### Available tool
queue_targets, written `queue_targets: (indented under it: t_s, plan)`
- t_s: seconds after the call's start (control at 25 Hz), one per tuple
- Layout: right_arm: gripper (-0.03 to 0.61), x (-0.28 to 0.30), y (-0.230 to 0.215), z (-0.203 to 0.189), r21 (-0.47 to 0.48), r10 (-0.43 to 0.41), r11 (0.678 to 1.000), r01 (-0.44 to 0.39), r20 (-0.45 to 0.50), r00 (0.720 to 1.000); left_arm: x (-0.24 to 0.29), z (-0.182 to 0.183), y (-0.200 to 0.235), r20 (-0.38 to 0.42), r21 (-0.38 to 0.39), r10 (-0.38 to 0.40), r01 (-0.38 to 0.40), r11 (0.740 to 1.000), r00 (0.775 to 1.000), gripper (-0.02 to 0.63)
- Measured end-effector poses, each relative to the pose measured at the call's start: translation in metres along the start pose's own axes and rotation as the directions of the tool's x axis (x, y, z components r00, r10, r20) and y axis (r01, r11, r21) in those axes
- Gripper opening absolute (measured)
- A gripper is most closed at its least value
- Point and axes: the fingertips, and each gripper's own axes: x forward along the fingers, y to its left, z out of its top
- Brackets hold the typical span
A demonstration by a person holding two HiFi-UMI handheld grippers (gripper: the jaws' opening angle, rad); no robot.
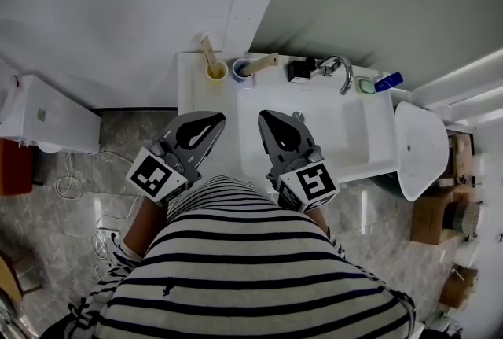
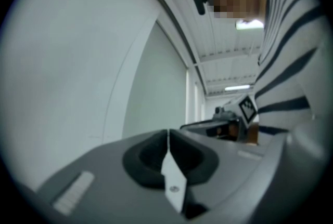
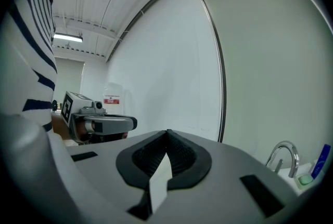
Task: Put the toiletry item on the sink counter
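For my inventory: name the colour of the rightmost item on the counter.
Blue. The item shows best in head view.

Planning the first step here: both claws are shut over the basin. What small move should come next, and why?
Probably open the right claw and ease it forward toward the tube leaning in the blue cup. Both it and the left claw are shut, empty, and hang well short of that cup.

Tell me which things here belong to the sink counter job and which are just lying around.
Job: sink counter; left gripper and right gripper, both shut and empty; yellow cup; blue cup; blue tube.
Lying about: floor cables; cardboard box.
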Motion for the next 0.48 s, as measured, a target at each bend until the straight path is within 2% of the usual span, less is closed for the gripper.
queue_targets:
  t_s: [0.48]
  plan:
    - [0.008,0.0025,-0.0009,-0.0046,0.001,0.003,1.000,-0.003,-0.003,1.000,0.0022,-0.0047,-0.0016,0.011,-0.025,-0.017,0.018,1.000,1.000,0.014]
